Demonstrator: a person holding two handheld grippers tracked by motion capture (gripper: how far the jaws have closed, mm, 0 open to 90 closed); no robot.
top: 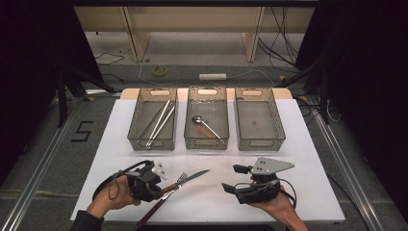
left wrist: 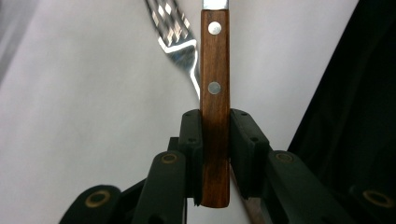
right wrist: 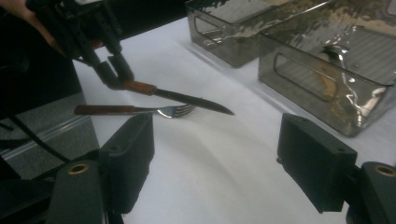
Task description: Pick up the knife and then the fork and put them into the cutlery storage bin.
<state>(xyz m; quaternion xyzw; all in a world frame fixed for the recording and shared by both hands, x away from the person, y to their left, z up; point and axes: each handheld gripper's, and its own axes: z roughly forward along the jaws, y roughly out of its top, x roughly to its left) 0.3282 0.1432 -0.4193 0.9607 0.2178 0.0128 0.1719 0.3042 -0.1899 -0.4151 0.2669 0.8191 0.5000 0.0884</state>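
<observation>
My left gripper (top: pixel 166 187) is shut on the wooden handle of a knife (left wrist: pixel 215 116). The knife (top: pixel 192 177) hangs just above the white table, its blade pointing to the right and away. Under it a fork (top: pixel 163 198) with a wooden handle lies on the table, its tines (left wrist: pixel 175 37) beside the knife's handle. In the right gripper view the knife (right wrist: pixel 187 99) hovers over the fork (right wrist: pixel 135 110), held by the left gripper (right wrist: pixel 114 70). My right gripper (top: pixel 232 178) stands open at the near right with nothing between its jaws (right wrist: pixel 219 158).
Three clear bins stand in a row at the back. The left bin (top: pixel 137 118) holds long metal utensils, the middle bin (top: pixel 190 120) a spoon, and nothing shows in the right bin (top: pixel 276 120). The white table (top: pixel 298 187) ends near my hands.
</observation>
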